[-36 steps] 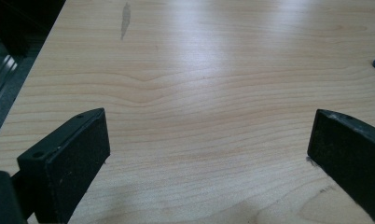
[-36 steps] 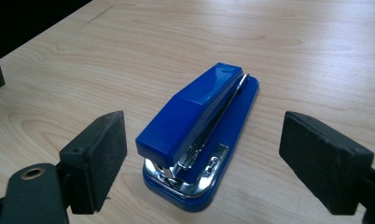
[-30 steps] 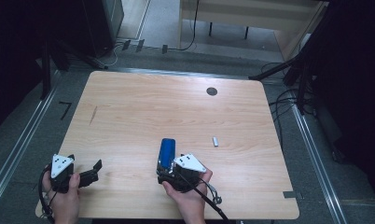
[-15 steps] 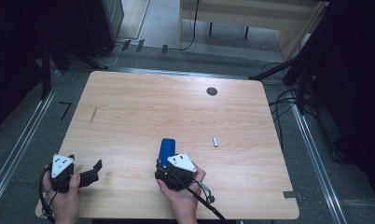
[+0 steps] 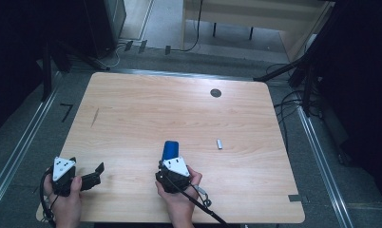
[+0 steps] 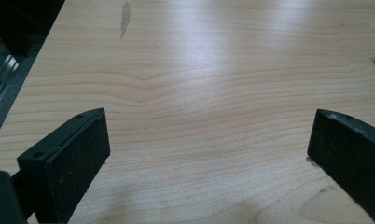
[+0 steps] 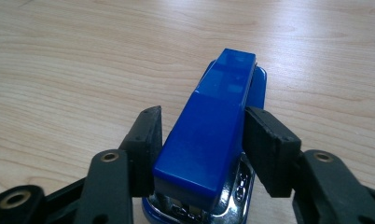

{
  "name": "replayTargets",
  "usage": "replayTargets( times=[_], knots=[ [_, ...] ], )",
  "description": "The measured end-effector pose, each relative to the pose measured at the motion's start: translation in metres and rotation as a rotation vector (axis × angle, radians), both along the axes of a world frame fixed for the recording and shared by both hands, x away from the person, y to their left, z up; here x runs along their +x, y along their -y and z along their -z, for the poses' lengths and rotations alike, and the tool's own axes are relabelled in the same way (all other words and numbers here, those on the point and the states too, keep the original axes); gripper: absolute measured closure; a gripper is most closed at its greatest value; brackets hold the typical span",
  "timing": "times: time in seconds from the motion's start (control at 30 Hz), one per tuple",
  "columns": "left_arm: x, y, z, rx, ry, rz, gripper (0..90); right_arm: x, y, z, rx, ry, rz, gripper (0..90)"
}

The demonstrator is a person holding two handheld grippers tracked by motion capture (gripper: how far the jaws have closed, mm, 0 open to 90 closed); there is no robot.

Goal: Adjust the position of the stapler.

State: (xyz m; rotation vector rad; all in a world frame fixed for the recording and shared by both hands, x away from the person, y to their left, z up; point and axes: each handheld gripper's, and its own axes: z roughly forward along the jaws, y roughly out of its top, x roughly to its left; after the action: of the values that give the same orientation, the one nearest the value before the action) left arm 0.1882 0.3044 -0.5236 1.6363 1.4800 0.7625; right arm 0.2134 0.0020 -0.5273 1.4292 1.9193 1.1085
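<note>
Blue stapler (image 7: 213,135) sits between our right gripper (image 7: 202,140) pads (jaws just closing, touching both sides), lift left; left gripper (image 6: 209,154) at nine o'clock gapes empty.

The stapler (image 7: 209,140) is a glossy deep blue on top, with bright silver metal showing at its near end. The table (image 5: 146,118) is pale blond wood with fine wavy grain (one short grey streak mars it near the left side). A small round black disc (image 5: 216,93) sits on it. The little bar (image 5: 219,144) is silvery grey. The pads (image 7: 265,144) are matt black.
</note>
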Motion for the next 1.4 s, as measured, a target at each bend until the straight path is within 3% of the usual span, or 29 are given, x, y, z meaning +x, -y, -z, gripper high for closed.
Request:
replayTargets(
  times=[0.13, 0.27, 0.37, 0.6, 1.17, 1.37, 1.4],
  knots=[
    [0.000, 0.000, 0.000, 0.002, 0.000, -0.001, 0.0, 0.000, -0.005, 0.007, -0.051, 0.004, 0.022, 55.1],
    [0.000, 0.000, 0.000, -0.001, 0.003, 0.002, 0.0, 0.000, -0.006, 0.008, -0.050, 0.016, 0.040, 58.9],
    [0.000, 0.000, 0.000, -0.004, 0.001, 0.003, 0.0, 0.000, -0.004, 0.008, -0.082, 0.031, 0.045, 62.4],
    [0.000, 0.001, 0.000, 0.002, 0.005, 0.004, 0.0, 0.002, 0.005, 0.006, -0.092, 0.021, 0.021, 65.6],
    [-0.002, -0.001, -0.001, -0.012, 0.018, -0.007, 0.0, 0.010, 0.047, 0.006, -0.097, 0.028, -0.215, 67.1],
    [-0.002, 0.004, -0.005, 0.005, 0.007, 0.062, 0.0, 0.010, 0.054, 0.007, -0.098, 0.047, -0.272, 67.2],
    [-0.002, 0.010, -0.006, -0.006, 0.008, 0.104, 0.0, 0.009, 0.054, 0.008, -0.096, 0.055, -0.301, 67.3]
  ],
)
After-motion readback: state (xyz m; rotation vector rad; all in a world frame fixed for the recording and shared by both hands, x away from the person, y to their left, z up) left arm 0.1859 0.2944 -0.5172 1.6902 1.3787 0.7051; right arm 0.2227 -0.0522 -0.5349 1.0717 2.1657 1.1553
